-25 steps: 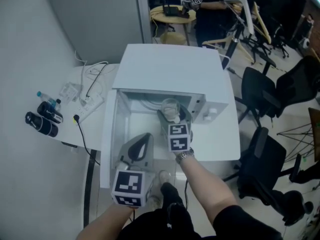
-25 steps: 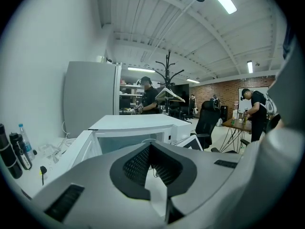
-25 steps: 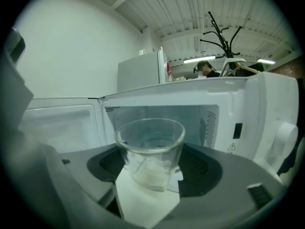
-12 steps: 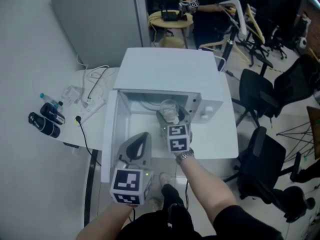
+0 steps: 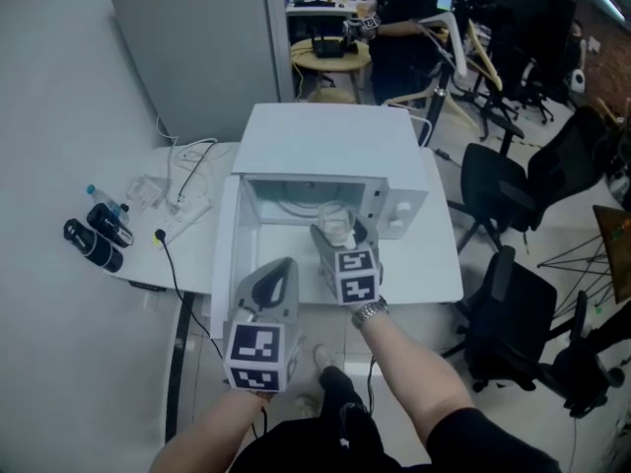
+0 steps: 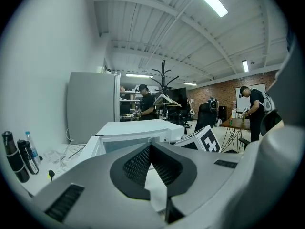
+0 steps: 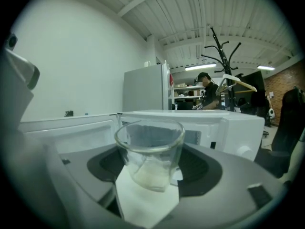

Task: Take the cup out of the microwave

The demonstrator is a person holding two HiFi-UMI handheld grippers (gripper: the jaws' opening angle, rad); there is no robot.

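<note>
A clear glass cup [image 5: 339,224] sits between the jaws of my right gripper [image 5: 338,233], which is shut on it at the mouth of the white microwave [image 5: 335,141]. In the right gripper view the cup [image 7: 150,149] is upright and lifted, with the microwave's front [image 7: 224,125] behind it. The microwave door [image 5: 225,254] stands open to the left. My left gripper [image 5: 280,267] hovers in front of that door, its jaw tips [image 6: 150,145] touching with nothing between them.
Dark bottles [image 5: 94,235] and a power strip with cables [image 5: 182,205] lie on the white table left of the microwave. A grey cabinet [image 5: 197,47] stands behind. Black office chairs [image 5: 503,180] crowd the right side, and a person [image 5: 394,18] works at the back.
My right gripper has drawn the cup back toward me and upward, out of the cavity to its mouth. The left gripper has risen slightly.
</note>
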